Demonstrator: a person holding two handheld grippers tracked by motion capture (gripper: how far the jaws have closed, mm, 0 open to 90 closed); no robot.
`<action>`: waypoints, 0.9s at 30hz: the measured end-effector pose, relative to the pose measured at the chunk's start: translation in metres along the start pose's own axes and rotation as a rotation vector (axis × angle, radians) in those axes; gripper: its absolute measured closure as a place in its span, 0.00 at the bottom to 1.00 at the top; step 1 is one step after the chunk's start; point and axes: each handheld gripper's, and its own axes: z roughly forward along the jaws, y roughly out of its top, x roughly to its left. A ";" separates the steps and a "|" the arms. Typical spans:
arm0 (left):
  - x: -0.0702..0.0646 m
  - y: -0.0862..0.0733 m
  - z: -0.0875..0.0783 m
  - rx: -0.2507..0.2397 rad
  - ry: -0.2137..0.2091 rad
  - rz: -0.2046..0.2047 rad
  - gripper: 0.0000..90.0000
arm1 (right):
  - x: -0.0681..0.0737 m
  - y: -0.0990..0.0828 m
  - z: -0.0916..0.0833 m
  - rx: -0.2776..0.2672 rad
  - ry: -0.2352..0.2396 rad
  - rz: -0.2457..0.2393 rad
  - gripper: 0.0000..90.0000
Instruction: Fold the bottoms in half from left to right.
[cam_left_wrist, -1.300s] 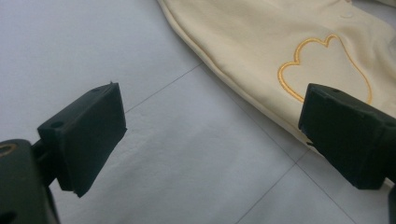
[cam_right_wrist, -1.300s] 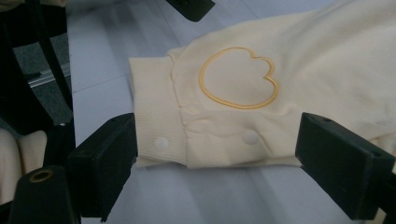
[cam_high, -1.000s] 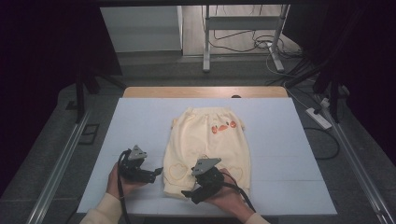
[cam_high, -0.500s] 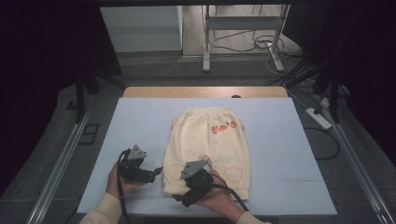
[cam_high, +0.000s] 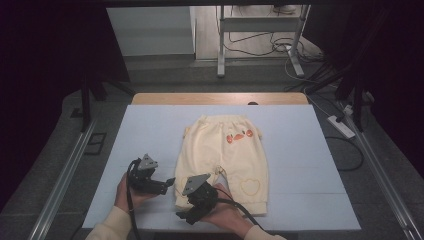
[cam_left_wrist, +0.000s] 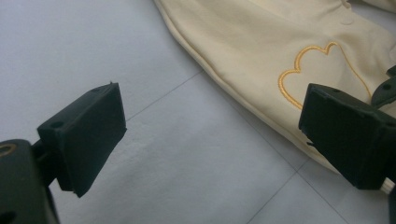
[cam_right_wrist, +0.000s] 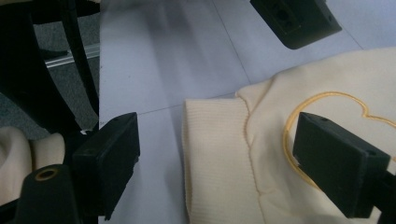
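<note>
Cream trousers (cam_high: 225, 155) laid flat on pale blue surface (cam_high: 310, 150).
Left tool (cam_high: 167, 184) and right tool (cam_high: 182, 216) held apart at the hem; dark room, cabled floor (cam_high: 260, 45).

Readable text: none in any view.
Trousers (cam_high: 222, 152), front near waist: small orange picture, too small to make out, no letters.
Trousers, lower leg: a heart outline (cam_left_wrist: 312, 70) stitched in yellow thread, no words.
Tabletop (cam_high: 150, 125): plain, no label or number.
</note>
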 end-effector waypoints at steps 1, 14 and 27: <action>0.000 0.000 0.000 0.002 0.002 0.000 0.08 | 0.000 0.000 0.001 -0.003 0.003 0.000 0.18; 0.000 0.000 -0.001 -0.001 0.009 0.005 0.08 | 0.005 -0.003 0.010 0.070 -0.057 -0.064 0.38; -0.001 0.001 -0.001 -0.002 0.015 0.010 0.08 | -0.001 -0.004 0.002 0.065 -0.122 -0.077 0.83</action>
